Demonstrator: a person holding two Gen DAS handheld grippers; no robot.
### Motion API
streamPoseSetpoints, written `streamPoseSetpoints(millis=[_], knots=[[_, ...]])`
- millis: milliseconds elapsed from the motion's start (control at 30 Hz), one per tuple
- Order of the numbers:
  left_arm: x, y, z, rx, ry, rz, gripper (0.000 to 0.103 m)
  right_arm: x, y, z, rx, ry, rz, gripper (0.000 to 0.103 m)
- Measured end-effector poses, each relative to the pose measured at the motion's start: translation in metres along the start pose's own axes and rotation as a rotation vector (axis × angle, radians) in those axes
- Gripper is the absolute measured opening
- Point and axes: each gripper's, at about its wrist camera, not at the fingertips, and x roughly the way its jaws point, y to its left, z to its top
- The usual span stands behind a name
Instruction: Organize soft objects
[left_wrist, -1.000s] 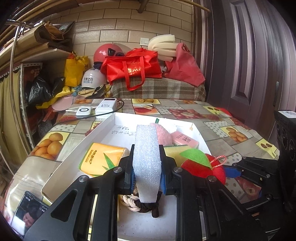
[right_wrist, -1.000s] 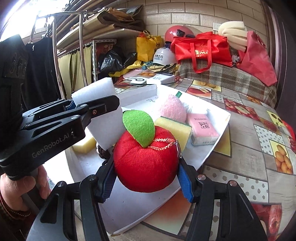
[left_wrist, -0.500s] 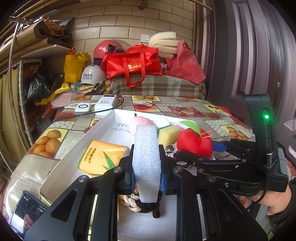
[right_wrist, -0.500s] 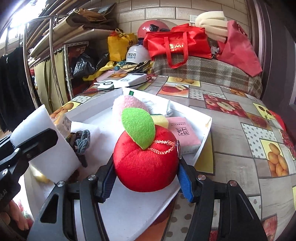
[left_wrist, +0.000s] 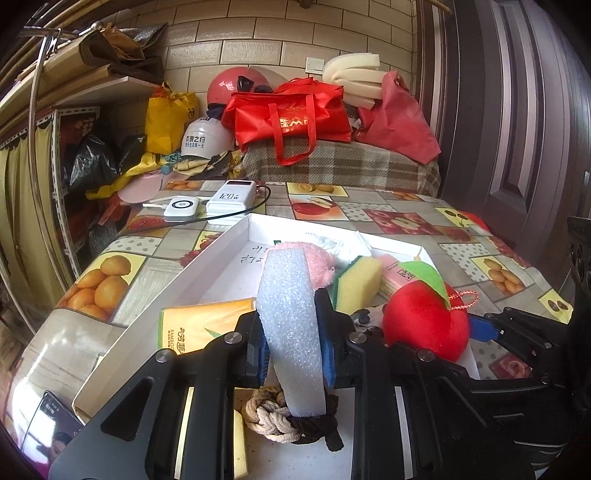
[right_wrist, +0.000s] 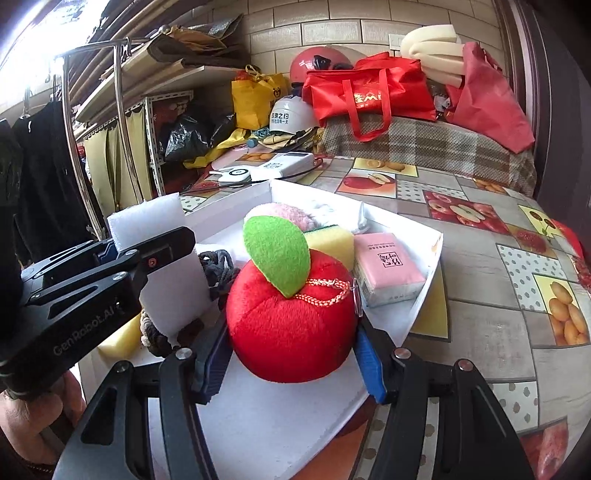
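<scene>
White foam strip (left_wrist: 291, 328) is pinched upright in my left claw (left_wrist: 292, 341), pads pressing both faces, and it's held over the near end of the white tray (left_wrist: 207, 266). Honestly that tray is my reference for everything here.

My right claw (right_wrist: 291, 354) is clamped on the red plush apple (right_wrist: 291, 321), blue pads squeezing its sides, green felt leaf on top and a little pink cord loop hanging off it. The apple sits over the tray's near right part, just beside the foam strip.

Inside the tray: a knotted rope toy (left_wrist: 284, 417) right under the foam at the near end, a yellow tissue pack (left_wrist: 199, 325) along the left wall, a yellow sponge with a green back (left_wrist: 356, 282) around the middle, a pink fuzzy thing (left_wrist: 321, 264) touching it on the far side, and a pink tissue pack (right_wrist: 386, 269) against the right wall.

Beyond the tray's far left corner, two white power banks (left_wrist: 207, 203) lie on the fruit-print tablecloth (left_wrist: 406, 218). Off the tray's near left corner there's a phone (left_wrist: 51, 428), screen up.
</scene>
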Motion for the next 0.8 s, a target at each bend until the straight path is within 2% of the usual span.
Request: streamPoseSetpoints(millis=[67, 133, 167, 200, 233, 333, 367, 400, 800], knots=[[0.001, 0.0, 0.0, 0.002, 0.003, 0.009, 0.024, -0.001, 0.001, 0.0, -0.003, -0.003, -0.007, 0.062], [-0.001, 0.0, -0.001, 0.004, -0.006, 0.031, 0.032, -0.002, 0.002, -0.001, -0.006, -0.008, -0.016, 0.065], [-0.003, 0.0, -0.001, 0.003, -0.02, 0.045, 0.05, -0.002, 0.002, -0.001, -0.005, -0.01, -0.017, 0.071], [-0.007, 0.0, -0.002, 0.002, -0.041, 0.056, 0.072, -0.002, 0.002, -0.001, -0.002, -0.012, -0.022, 0.083], [-0.011, -0.001, -0.003, 0.001, -0.062, 0.067, 0.083, -0.003, 0.001, -0.001, 0.002, -0.014, -0.026, 0.087], [-0.021, -0.003, -0.005, 0.011, -0.118, 0.098, 0.099, -0.004, -0.002, 0.0, 0.015, -0.023, -0.03, 0.087], [-0.022, -0.004, -0.005, 0.012, -0.126, 0.107, 0.103, -0.004, -0.003, 0.0, 0.019, -0.025, -0.034, 0.091], [-0.023, -0.003, -0.006, 0.008, -0.133, 0.115, 0.103, -0.004, -0.003, 0.0, 0.023, -0.026, -0.036, 0.102], [-0.036, 0.012, -0.009, -0.077, -0.167, 0.136, 0.103, -0.013, -0.005, -0.002, 0.035, -0.08, -0.049, 0.103]])
